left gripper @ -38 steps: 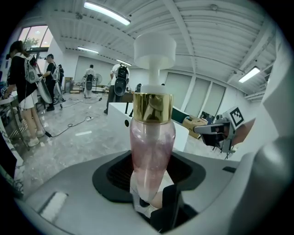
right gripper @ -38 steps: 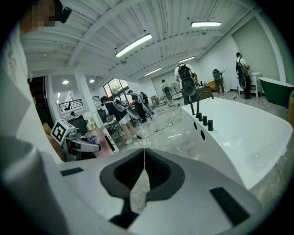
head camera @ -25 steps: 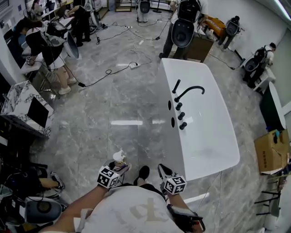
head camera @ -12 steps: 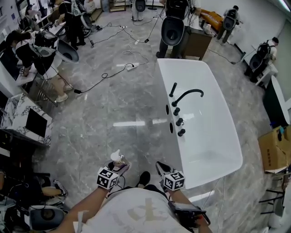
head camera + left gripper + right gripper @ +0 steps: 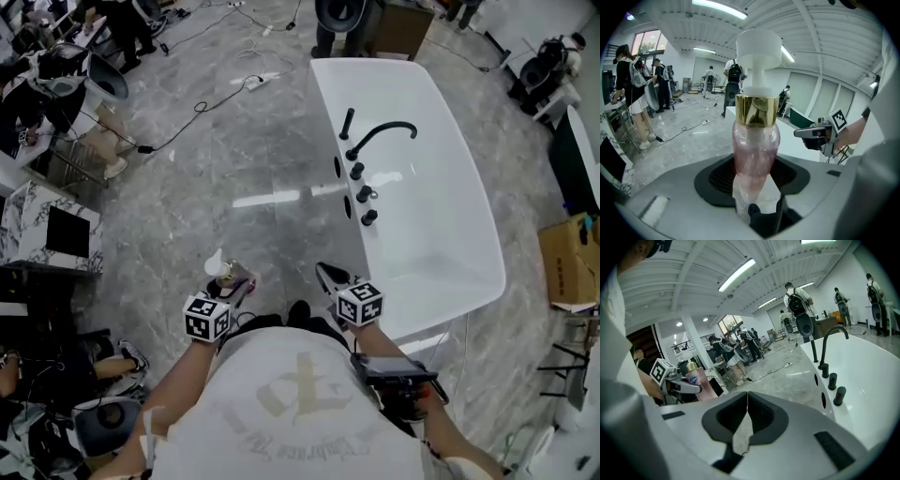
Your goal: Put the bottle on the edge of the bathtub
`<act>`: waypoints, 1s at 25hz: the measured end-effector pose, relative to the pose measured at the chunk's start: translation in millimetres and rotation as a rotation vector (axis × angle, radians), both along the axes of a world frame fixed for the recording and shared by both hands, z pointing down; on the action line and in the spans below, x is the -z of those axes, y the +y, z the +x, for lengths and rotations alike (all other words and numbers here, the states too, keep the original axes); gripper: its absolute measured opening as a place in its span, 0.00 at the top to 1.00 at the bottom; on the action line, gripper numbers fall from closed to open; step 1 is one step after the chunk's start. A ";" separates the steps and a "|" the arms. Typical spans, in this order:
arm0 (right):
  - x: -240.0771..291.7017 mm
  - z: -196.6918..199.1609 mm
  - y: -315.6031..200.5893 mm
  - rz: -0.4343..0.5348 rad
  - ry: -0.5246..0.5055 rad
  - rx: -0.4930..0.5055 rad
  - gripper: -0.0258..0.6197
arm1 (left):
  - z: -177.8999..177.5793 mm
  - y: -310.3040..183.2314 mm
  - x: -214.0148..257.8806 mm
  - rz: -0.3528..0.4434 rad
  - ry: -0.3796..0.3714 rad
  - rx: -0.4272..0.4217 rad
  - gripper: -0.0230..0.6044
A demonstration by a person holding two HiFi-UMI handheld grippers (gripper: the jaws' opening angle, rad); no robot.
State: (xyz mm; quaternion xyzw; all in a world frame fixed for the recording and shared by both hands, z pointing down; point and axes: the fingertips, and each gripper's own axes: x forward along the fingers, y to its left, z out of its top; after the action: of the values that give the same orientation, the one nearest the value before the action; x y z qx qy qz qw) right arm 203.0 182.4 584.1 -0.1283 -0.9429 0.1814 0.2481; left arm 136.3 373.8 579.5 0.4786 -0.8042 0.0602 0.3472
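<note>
A pink pump bottle with a gold collar and white pump head stands upright between the jaws of my left gripper, which is shut on it. In the head view the bottle sits just ahead of the left gripper, over the grey floor, left of the white bathtub. My right gripper is shut with nothing in it, close to the tub's near left corner. The right gripper view shows its jaws meeting and the bottle off to the left.
Black faucet and knobs line the tub's left rim. Cables trail over the marble floor. People stand with equipment at the far left. A marble-topped counter is at left, a cardboard box at right.
The view has shifted forward: the bathtub now lies closer and higher in the head view. Both grippers stay in front of the body, the bottle still held in the left one.
</note>
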 end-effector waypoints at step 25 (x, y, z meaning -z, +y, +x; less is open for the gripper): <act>7.7 -53.2 -79.1 0.006 0.018 -0.082 0.95 | -71.1 -83.3 -4.6 -0.008 0.024 -0.050 0.61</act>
State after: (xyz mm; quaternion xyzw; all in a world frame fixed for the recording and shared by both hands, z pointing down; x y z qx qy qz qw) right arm 149.7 103.2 576.4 -0.0870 -0.9456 0.1901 0.2493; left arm 65.2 290.6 584.1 0.4979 -0.7875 0.0666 0.3571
